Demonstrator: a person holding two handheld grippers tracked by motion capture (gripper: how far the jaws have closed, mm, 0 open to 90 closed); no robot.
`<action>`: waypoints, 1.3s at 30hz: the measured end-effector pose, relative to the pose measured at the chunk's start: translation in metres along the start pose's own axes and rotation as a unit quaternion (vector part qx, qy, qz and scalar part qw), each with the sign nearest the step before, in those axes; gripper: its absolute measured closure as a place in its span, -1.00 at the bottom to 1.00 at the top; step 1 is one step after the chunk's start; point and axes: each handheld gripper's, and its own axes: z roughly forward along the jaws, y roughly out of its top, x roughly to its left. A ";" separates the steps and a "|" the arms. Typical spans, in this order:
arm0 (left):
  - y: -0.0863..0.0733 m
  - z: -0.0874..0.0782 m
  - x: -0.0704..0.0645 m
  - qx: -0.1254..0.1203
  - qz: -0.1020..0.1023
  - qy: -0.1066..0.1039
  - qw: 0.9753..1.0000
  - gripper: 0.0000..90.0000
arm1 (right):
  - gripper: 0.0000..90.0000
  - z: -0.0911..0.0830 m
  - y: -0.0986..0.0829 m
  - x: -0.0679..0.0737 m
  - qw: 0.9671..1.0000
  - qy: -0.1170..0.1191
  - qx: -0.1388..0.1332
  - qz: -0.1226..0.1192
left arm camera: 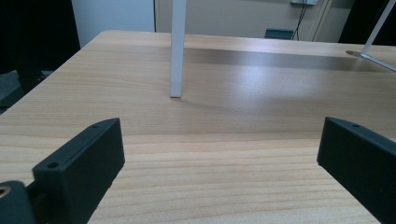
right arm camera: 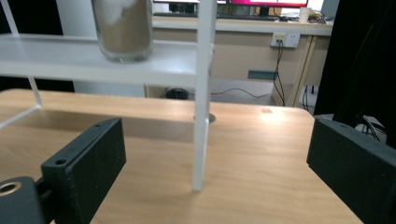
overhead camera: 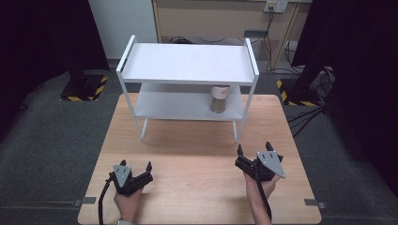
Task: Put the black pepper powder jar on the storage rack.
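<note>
From above, you hold the left gripper (overhead camera: pixel 136 168) and right gripper (overhead camera: pixel 254 149) low over the desk (overhead camera: pixel 197 154), jaws apart and empty, nothing yet begun; your left gripper view faces a shelf leg (left arm camera: pixel 178 46), while your right gripper view finds the glass jar (right arm camera: pixel 123 29), brown-filled, on the lower shelf (right arm camera: pixel 93 58), likely your next reach.

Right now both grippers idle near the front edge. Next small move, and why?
Probably ease the right gripper forward toward the jar on the white rack's lower shelf. Its jaws are open and empty, it sits on the jar's side of the table, and the rack's front leg stands dead ahead, so steer left of it.
</note>
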 end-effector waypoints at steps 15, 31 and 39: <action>0.001 0.000 -0.001 0.004 0.002 0.002 1.000 -0.99 | -0.99 -0.013 -0.051 -0.036 0.999 -0.033 0.002 -0.022; 0.002 0.001 -0.001 0.007 0.003 0.002 1.000 -0.99 | -0.99 -0.020 -0.095 -0.048 0.999 -0.048 -0.012 -0.013; 0.002 0.001 -0.001 0.007 0.002 0.001 1.000 -0.99 | -0.99 -0.021 -0.099 -0.048 0.998 -0.059 -0.013 -0.001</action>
